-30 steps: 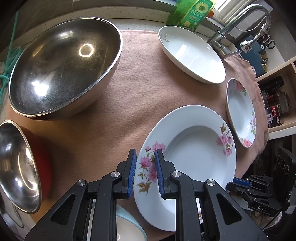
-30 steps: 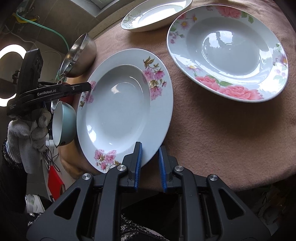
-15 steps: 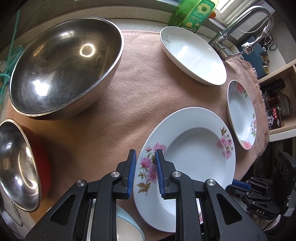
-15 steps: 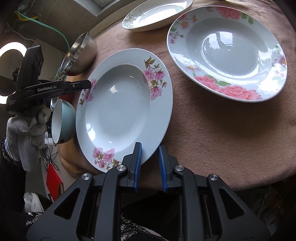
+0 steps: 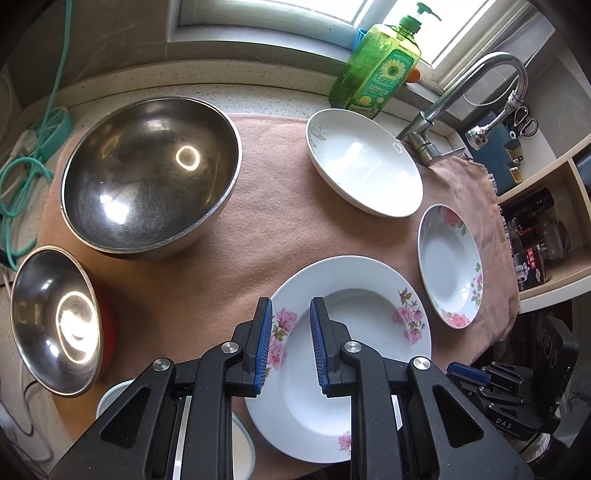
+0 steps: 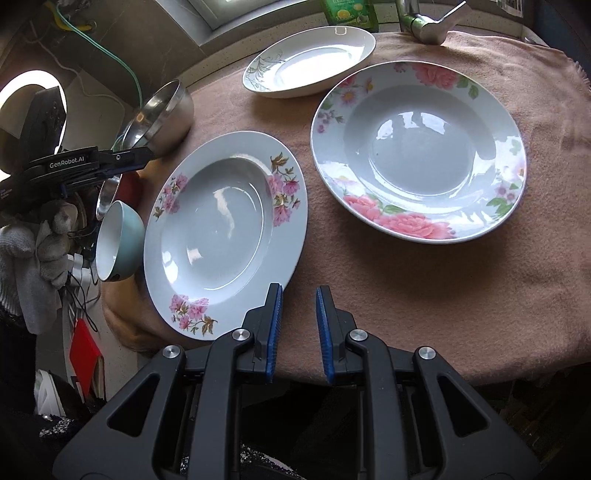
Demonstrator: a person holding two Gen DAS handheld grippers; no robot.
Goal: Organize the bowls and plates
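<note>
Plates: three flowered or sprigged (image 6: 225, 225) (image 6: 417, 147) (image 6: 310, 61), upright, apart on cloth.
Bowls: two steel (image 5: 147, 177) (image 5: 55, 325), one pale blue (image 6: 118, 240).

The left gripper (image 5: 290, 347) covers the near rim of the pink-flowered plate (image 5: 369, 321) at six o'clock, and most of the light blue bowl (image 5: 242, 448) at seven. In the right view the soap bottle (image 6: 349, 9) is cut off at twelve, the tap (image 6: 428, 18) at one.
</note>
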